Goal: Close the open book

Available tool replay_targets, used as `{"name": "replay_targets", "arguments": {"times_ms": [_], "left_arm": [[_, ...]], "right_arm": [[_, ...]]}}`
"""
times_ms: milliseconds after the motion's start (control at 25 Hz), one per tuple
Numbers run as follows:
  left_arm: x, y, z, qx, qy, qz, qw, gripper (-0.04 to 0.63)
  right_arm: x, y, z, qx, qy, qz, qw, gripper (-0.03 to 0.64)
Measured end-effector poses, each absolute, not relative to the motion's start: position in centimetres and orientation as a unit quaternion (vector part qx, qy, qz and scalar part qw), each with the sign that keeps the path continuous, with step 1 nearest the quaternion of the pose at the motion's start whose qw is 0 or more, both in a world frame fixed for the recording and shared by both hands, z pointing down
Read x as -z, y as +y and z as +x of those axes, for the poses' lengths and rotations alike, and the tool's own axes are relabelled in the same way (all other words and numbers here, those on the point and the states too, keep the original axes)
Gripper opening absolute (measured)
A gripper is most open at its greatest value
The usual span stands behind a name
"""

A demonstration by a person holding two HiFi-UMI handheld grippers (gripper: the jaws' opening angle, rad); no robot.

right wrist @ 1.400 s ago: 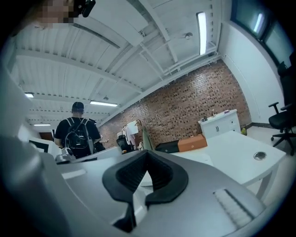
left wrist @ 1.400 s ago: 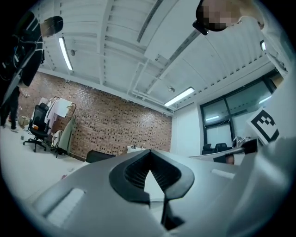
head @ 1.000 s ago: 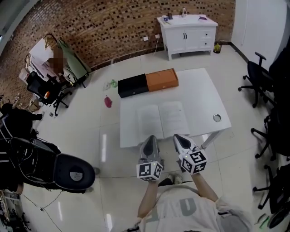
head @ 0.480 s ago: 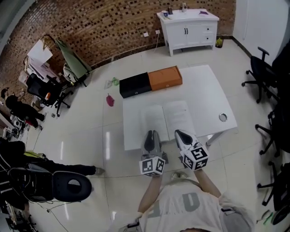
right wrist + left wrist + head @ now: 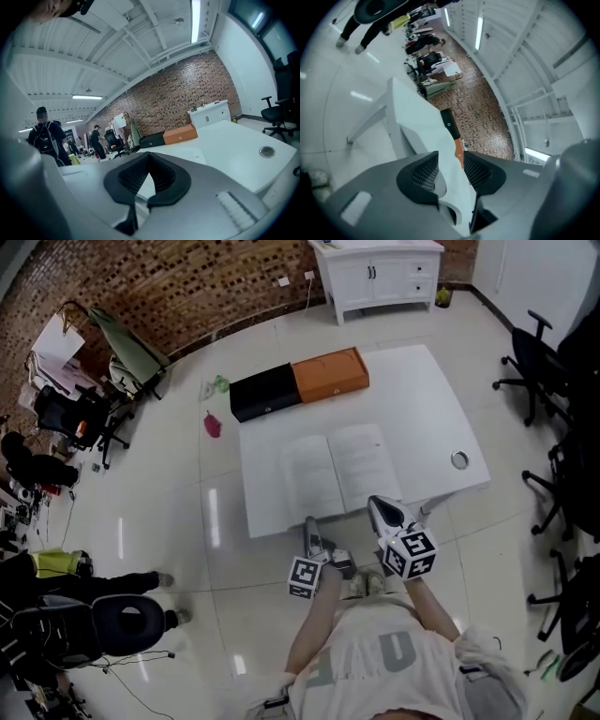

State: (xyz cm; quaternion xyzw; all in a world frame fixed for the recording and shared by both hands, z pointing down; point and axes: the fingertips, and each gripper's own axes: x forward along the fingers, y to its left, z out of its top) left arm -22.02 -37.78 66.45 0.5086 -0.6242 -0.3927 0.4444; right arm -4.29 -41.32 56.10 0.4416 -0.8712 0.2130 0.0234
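The open book (image 5: 336, 470) lies flat on the white table (image 5: 422, 409), both pages up, near the front edge. My left gripper (image 5: 312, 524) is rolled onto its side at the front edge, just below the left page. In the left gripper view its jaws (image 5: 450, 168) are opening, and the table's edge (image 5: 412, 108) runs between the pads without being pressed. My right gripper (image 5: 378, 504) sits at the front edge by the right page, and its jaws (image 5: 149, 157) are shut on nothing.
A black and orange box (image 5: 300, 383) lies along the table's far edge, and a round grommet (image 5: 458, 460) is near the right corner. A white cabinet (image 5: 380, 273) stands behind. Office chairs (image 5: 534, 371) crowd the right side, and a black seat (image 5: 122, 620) stands at the lower left.
The left gripper dropped to the table's front edge, rolled onto its side, and its jaws parted. The right gripper sank a little towards the edge.
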Motion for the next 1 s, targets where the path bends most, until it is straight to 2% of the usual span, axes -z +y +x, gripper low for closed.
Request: {"name": "replay_targets", "arguments": {"times_ms": [240,400,720,1000], "left_arm": [[-72.4,-36.6,-19.0,0.464,-0.574,0.429,0.521,0.162],[-71.5,-38.0,-21.6,0.485,-0.568,0.394,0.535,0.183],[-71.8,-39.3,-23.5,0.499,-0.582,0.392,0.508,0.179],[-71.6,-39.2,-23.3,0.512,-0.569,0.428,0.480,0.131]], "right_arm": [[-59.5,-39.4,-2.2,-0.216,-0.872,0.437,0.038,0.005],[-57.9,-40.1,-3.8,-0.220,-0.870,0.438,0.056,0.005],[-58.1,-40.7,-2.3,-0.223,-0.862,0.450,0.062,0.005],[-58.5,-40.3,-2.1,-0.222,-0.865,0.444,0.075,0.005]]}}
